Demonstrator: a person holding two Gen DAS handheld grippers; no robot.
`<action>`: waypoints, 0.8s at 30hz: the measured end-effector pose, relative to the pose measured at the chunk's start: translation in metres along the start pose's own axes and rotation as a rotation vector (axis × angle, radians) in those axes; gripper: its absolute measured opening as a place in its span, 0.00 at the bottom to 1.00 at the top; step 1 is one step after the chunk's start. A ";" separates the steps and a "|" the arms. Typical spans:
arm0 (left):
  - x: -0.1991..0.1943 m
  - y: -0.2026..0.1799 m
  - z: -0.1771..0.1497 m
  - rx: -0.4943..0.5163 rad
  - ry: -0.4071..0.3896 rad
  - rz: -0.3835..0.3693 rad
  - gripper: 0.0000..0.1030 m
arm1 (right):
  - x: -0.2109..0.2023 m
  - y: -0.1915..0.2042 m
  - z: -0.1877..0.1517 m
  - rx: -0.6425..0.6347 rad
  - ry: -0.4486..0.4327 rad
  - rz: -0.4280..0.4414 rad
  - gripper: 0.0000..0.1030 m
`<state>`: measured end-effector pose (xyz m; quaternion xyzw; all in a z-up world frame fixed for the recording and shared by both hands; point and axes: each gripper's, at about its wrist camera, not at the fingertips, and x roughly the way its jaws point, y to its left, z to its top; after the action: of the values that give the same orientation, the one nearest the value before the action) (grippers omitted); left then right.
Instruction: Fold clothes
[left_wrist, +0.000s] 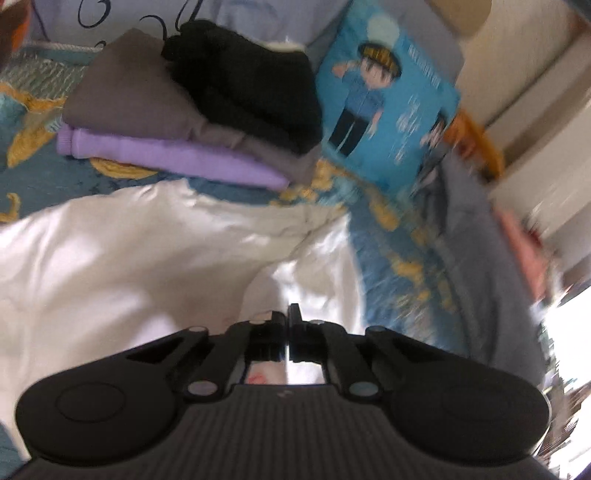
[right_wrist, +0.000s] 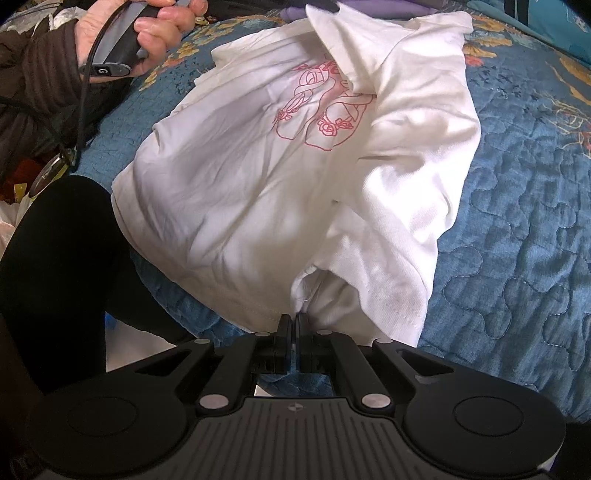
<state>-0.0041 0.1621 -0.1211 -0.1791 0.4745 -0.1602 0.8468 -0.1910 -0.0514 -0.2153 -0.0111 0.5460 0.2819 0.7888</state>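
A white T-shirt (right_wrist: 258, 192) with a pink line print (right_wrist: 317, 107) lies crumpled on a blue quilted bedspread (right_wrist: 517, 258). My right gripper (right_wrist: 294, 320) is shut on its near hem, where the cloth puckers. My left gripper (left_wrist: 288, 314) is shut on another part of the same shirt (left_wrist: 129, 258); the left wrist view is blurred. In the right wrist view a flap of the shirt (right_wrist: 332, 29) is lifted toward the top edge, where a person's hand (right_wrist: 162, 26) grips the left gripper's handle.
A stack of folded clothes, black (left_wrist: 251, 88) on grey (left_wrist: 129, 99) on purple (left_wrist: 177, 155), sits on the bedspread (left_wrist: 391, 243) beyond the shirt. A blue cartoon-printed cushion (left_wrist: 384, 110) lies to its right. A black-clad leg (right_wrist: 55, 277) is at the left.
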 end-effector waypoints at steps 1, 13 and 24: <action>0.006 -0.003 -0.002 0.032 0.023 0.069 0.02 | 0.000 0.000 0.000 -0.002 0.000 -0.001 0.02; 0.024 -0.031 -0.015 0.216 0.028 0.333 0.07 | -0.007 0.008 -0.001 -0.039 0.000 0.012 0.06; 0.010 -0.054 -0.003 0.318 -0.028 0.348 0.09 | -0.027 0.015 -0.012 -0.019 -0.017 0.101 0.01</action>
<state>-0.0070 0.1094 -0.1050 0.0388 0.4555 -0.0822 0.8856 -0.2144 -0.0542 -0.1923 0.0113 0.5364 0.3267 0.7781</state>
